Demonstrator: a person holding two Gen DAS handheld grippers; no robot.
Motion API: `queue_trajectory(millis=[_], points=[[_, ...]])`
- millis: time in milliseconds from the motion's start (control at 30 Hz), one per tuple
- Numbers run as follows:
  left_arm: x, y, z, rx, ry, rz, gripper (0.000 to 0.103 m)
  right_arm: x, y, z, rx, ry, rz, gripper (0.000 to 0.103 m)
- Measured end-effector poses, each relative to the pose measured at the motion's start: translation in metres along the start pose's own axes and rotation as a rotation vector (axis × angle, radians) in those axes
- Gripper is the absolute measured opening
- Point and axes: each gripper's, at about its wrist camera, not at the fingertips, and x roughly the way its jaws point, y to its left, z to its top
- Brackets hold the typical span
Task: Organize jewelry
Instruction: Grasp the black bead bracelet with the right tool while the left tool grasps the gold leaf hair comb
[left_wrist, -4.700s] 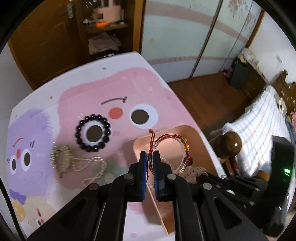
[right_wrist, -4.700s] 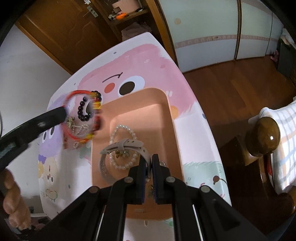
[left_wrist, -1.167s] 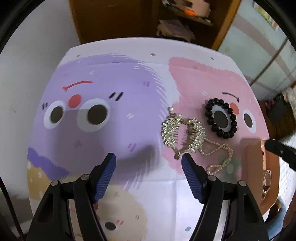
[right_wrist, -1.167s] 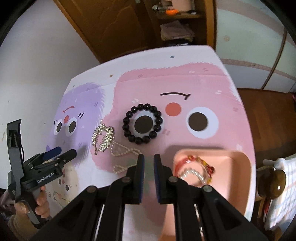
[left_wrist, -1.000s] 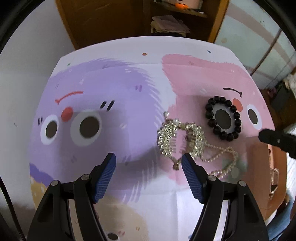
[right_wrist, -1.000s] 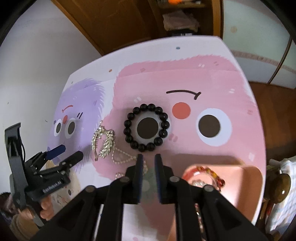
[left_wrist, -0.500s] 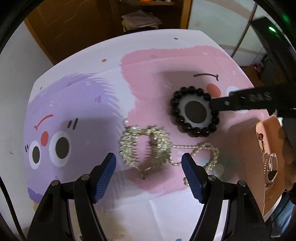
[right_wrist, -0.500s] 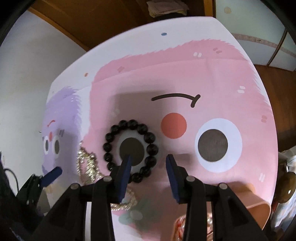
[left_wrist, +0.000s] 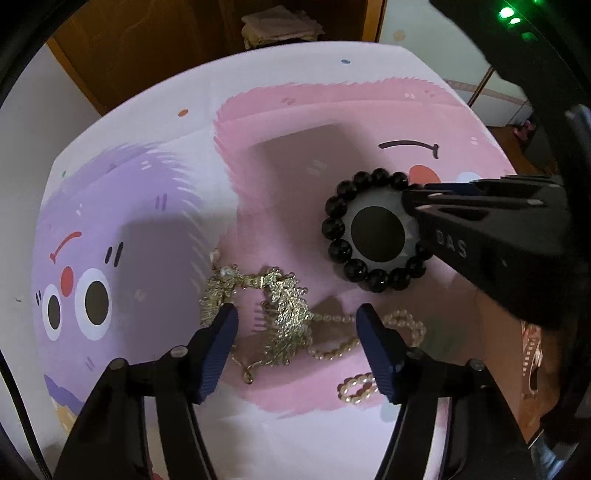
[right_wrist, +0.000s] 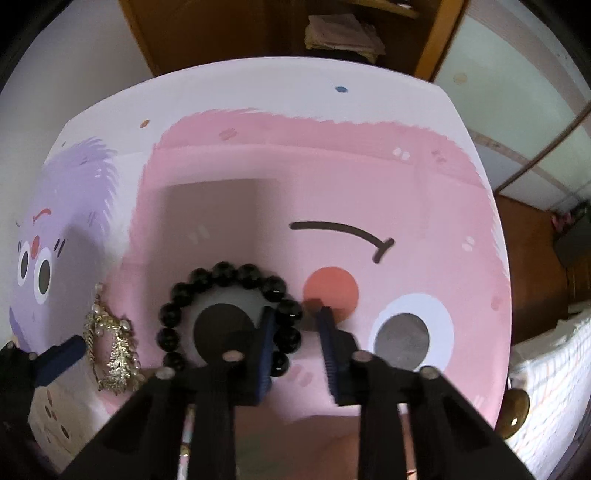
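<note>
Black bead bracelet (right_wrist: 229, 317) rim sits between closing right gripper (right_wrist: 295, 332) fingers.

On the table (left_wrist: 295, 85) the bead bracelet (left_wrist: 373, 230) lies toward the right; nearer the camera and to its left sits the hair comb (left_wrist: 286, 317), the pearl necklace (left_wrist: 369, 332) trailing from it to the right; the tray (left_wrist: 532, 354) sits at the table's right edge.
</note>
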Motion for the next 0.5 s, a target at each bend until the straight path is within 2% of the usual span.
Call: queue_trajectory(millis=[200,267,300,467,500], points=[[0.013,0.005,0.007,-0.044,0.050,0.018,0.058,-0.001,-0.007,-0.001,0.034,-0.009,0.022,0.015],[0.016,0.011,0.011,-0.088,0.068,-0.003,0.057,-0.002,-0.012,-0.002,0.049,-0.004,0.040,0.015],[0.018,0.014,0.012,-0.107,0.082,-0.005,0.052,-0.002,-0.013,-0.001,0.057,-0.001,0.048,0.015],[0.022,0.019,0.019,-0.163,0.115,0.003,0.046,-0.003,-0.029,-0.003,0.085,0.005,0.081,0.015],[0.022,0.019,0.020,-0.167,0.114,0.004,0.042,-0.003,-0.031,-0.003,0.089,0.005,0.087,0.015]])
